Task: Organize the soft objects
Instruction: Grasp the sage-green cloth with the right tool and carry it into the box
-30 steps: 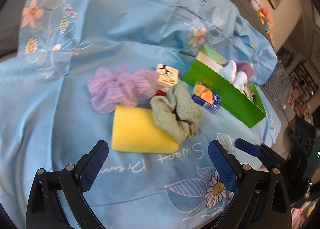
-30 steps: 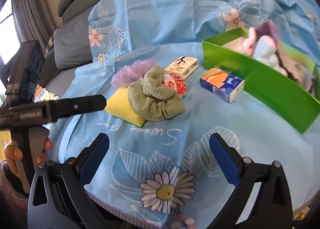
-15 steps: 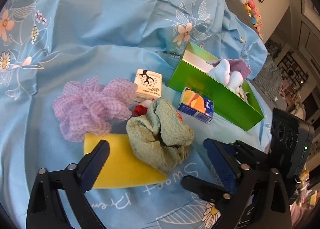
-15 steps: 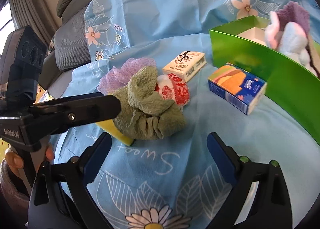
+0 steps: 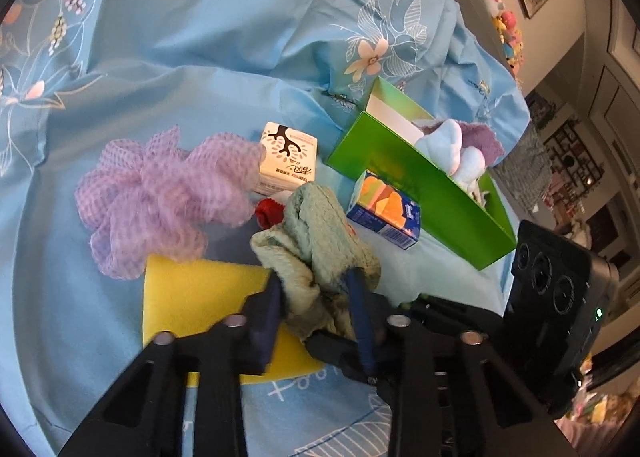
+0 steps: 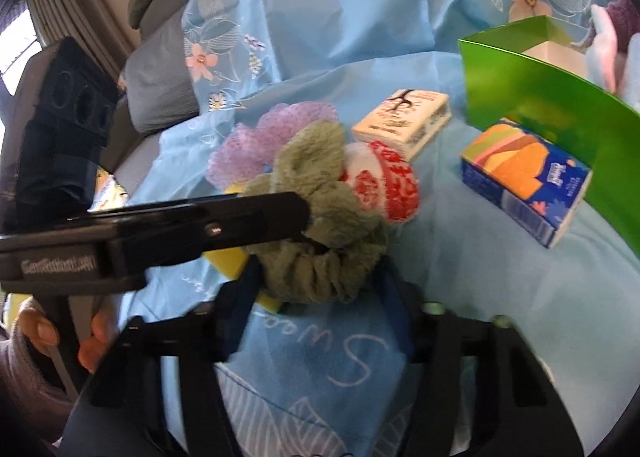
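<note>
Cloth is what I'm gripping: in the left wrist view my left gripper [image 5: 316, 299] has just been closing and now pinches the near folds of the green towel [image 5: 316, 233], which lies partly on the yellow sponge [image 5: 200, 297]; I'd lift slowly so the sponge stays put. In the right wrist view my right gripper [image 6: 316, 285] has also just been closing, its pads pressing the towel's gathered near edge, with the green box [image 6: 532, 97] off to the right, so both should rise together.
</note>
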`<state>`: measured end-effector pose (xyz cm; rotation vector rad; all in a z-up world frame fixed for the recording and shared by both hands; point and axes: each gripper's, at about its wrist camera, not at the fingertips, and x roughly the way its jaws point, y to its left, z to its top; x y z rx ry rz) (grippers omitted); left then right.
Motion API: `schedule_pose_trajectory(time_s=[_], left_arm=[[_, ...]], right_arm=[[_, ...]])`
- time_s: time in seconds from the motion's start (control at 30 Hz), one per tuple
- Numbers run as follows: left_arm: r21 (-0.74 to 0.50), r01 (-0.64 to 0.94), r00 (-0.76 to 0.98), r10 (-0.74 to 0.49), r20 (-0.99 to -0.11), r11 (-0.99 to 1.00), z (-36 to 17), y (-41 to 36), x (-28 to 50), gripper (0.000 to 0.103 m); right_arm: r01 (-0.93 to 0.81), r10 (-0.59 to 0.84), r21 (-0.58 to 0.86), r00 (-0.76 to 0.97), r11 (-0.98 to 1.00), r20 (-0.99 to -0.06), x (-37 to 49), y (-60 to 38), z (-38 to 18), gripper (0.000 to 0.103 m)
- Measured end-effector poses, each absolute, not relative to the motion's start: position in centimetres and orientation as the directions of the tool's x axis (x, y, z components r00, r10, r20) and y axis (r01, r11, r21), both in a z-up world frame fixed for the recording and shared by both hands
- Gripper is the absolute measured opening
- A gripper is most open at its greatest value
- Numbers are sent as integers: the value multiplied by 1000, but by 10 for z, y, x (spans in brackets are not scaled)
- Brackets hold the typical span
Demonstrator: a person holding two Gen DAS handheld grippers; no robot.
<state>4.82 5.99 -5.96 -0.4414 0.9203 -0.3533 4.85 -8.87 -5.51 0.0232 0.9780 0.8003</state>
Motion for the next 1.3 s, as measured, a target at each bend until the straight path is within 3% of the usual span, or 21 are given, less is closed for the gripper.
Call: schedule_pose_trajectory(time_s=[0.03,0.13,0.7,1.3], left_arm=[[-518,105,557,-482,-676,849,-59,60,48,21],[-520,125,568,-491,-661,845,-50,58,39,21],[-418,308,615,-514,-598,855,39,-6,32,21],[-336,494,492,-577,-652,802,59,-157,137,21]], right_arm=[[-610,616,347,307,712,-725,45,-86,-52,26],[-644,611,306,322,701,-723,35,-80,-43,16],[-651,651,252,493,716,-577,9,-134,40,15],[-402,475,254,716,880,-512,76,-258,56,15]])
